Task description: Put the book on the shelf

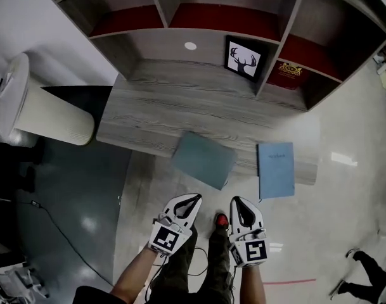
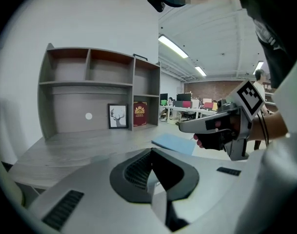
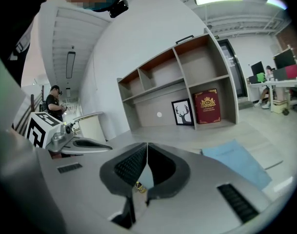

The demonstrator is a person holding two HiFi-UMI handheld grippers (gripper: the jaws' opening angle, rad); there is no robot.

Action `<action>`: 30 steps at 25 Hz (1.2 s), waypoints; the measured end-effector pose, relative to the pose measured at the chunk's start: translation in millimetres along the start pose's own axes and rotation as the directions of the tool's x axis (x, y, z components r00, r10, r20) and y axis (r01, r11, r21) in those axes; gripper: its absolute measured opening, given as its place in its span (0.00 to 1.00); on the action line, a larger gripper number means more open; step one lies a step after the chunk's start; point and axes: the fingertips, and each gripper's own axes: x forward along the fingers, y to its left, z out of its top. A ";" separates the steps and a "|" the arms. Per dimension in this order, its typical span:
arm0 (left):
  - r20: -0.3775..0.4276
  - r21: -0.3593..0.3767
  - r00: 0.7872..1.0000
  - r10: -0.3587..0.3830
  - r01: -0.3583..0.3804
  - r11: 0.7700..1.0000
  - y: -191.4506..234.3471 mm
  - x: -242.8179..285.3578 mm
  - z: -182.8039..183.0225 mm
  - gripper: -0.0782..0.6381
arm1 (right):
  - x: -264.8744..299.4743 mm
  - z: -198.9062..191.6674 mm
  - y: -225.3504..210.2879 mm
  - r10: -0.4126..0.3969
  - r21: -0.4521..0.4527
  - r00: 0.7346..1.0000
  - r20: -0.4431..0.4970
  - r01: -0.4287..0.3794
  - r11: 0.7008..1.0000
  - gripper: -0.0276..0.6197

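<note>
Currently my left gripper (image 1: 194,198) and right gripper (image 1: 234,202) hang side by side, both with jaws pressed together on nothing. Just ahead of the left one, a pale blue flat book (image 1: 204,159) lies skewed over the near edge of the grey wood-grain desk (image 1: 161,106). A second blue hardcover book (image 1: 276,168) lies ahead and right of my right gripper. Farther ahead stands the grey open shelf unit (image 1: 269,56), holding a red book (image 1: 286,73) beside a framed deer picture (image 1: 243,58).
</note>
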 end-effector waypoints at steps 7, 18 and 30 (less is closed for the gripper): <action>-0.069 0.077 0.996 -0.059 0.064 0.995 4.2 24.9 -41.9 0.12 | 2.9 -37.2 -11.5 -0.054 0.065 0.998 -0.033 0.056 0.996 0.09; -0.193 0.571 0.981 0.015 0.100 0.815 1.6 67.3 -90.6 0.46 | -0.9 -76.8 -26.0 -0.084 0.110 0.993 -0.077 0.093 0.990 0.09; -0.199 0.699 0.964 0.175 0.014 0.715 27.5 102.9 -123.6 0.53 | -8.7 -108.6 -58.1 -0.127 0.175 0.984 -0.123 0.148 0.973 0.09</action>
